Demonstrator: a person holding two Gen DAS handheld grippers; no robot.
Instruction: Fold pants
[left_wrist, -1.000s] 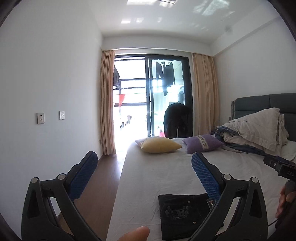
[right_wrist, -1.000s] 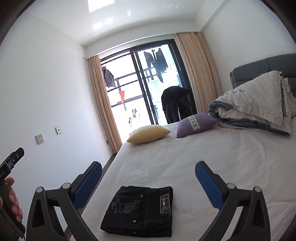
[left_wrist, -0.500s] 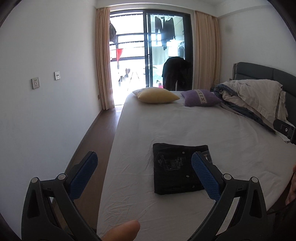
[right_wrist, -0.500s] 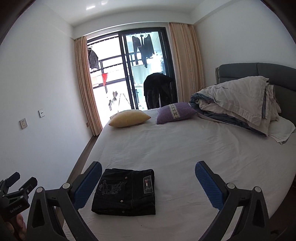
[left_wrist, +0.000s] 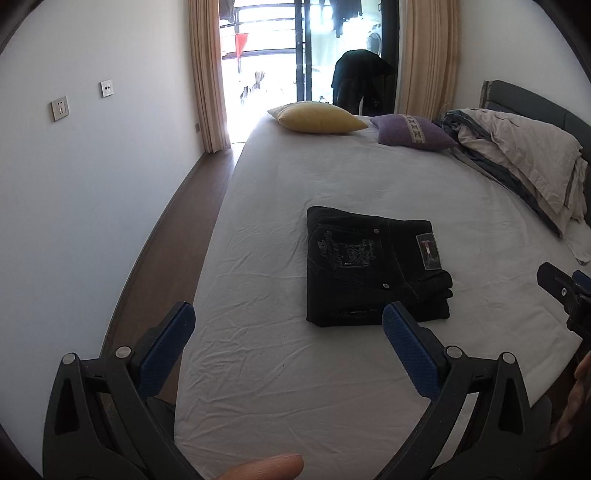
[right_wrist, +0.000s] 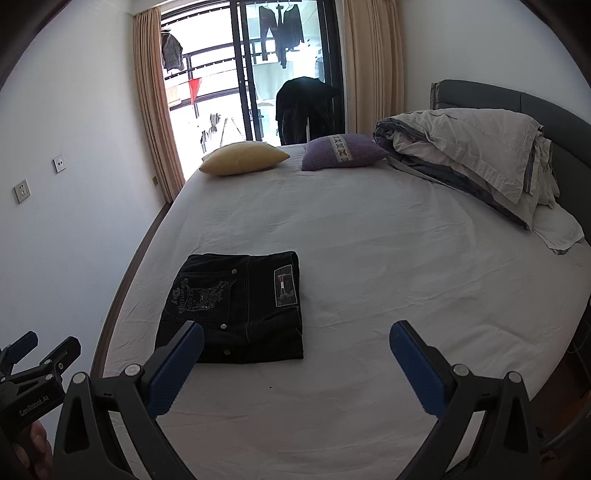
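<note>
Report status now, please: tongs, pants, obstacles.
Left tongs open, right tongs open, both empty. Pants folded on bed. Nothing in the way.

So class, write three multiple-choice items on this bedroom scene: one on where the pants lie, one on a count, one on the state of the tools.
1. Where do the pants lie?
A. on the floor
B. on the bed, near its left edge
C. on the duvet

2. How many cushions lie at the far end?
A. one
B. two
C. four

3. How are the left tool and right tool?
A. both open, empty
B. both shut on the pants
C. one holds a cushion

Key: B, the folded pants rest on the white sheet; B, a yellow cushion and a purple cushion; A, blue pads apart, nothing between.
</note>
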